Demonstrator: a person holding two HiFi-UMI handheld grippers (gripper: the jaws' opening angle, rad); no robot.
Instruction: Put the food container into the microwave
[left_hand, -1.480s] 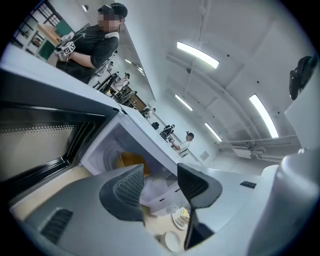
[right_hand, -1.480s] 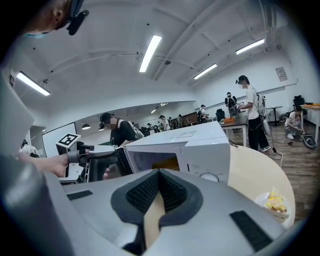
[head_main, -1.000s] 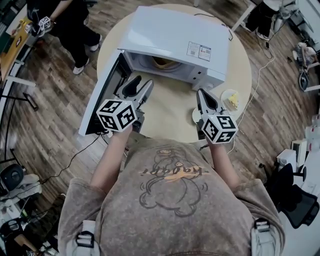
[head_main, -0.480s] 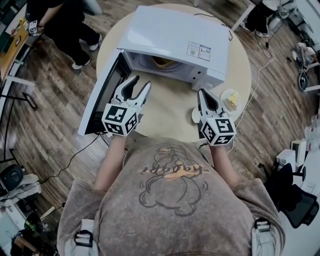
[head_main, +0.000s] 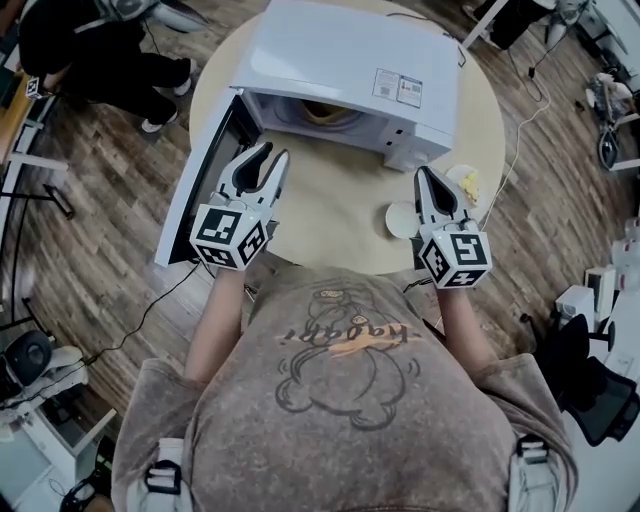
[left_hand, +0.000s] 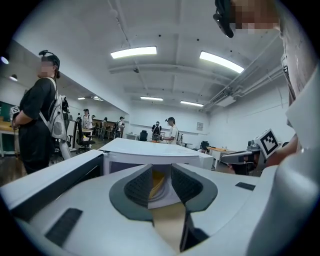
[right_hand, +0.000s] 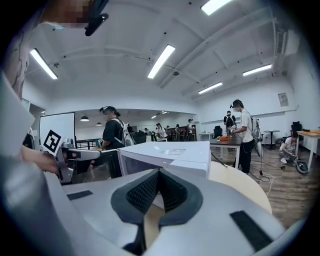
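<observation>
Sitting inside the cavity of the white microwave (head_main: 340, 50), the food container (head_main: 325, 113) is already in place on the round beige table (head_main: 330, 215). From the head view only a strip of it shows under the oven's top edge: a yellowish-tan, curved rim against the pale interior. It looks like a shallow bowl or tub, though so little shows that its shape is not certain. In the left gripper view the same yellow curve appears through the gap between the jaws, deep in the cavity.

The microwave door (head_main: 200, 190) stands swung out to the left, its dark window facing the person.

The left gripper (head_main: 273, 152) hovers just in front of the oven's opening, near the door's inner face. Its jaws have just been closing and now stand a narrow gap apart, with nothing between the pads. The right gripper (head_main: 424, 175) is held over the table off the microwave's front right corner, its jaws drawn together at the tips and holding nothing.

Beside the right gripper lie a small white dish (head_main: 400, 220) and, a little further toward the table's edge, a plate with something yellow on it (head_main: 463, 183).
</observation>
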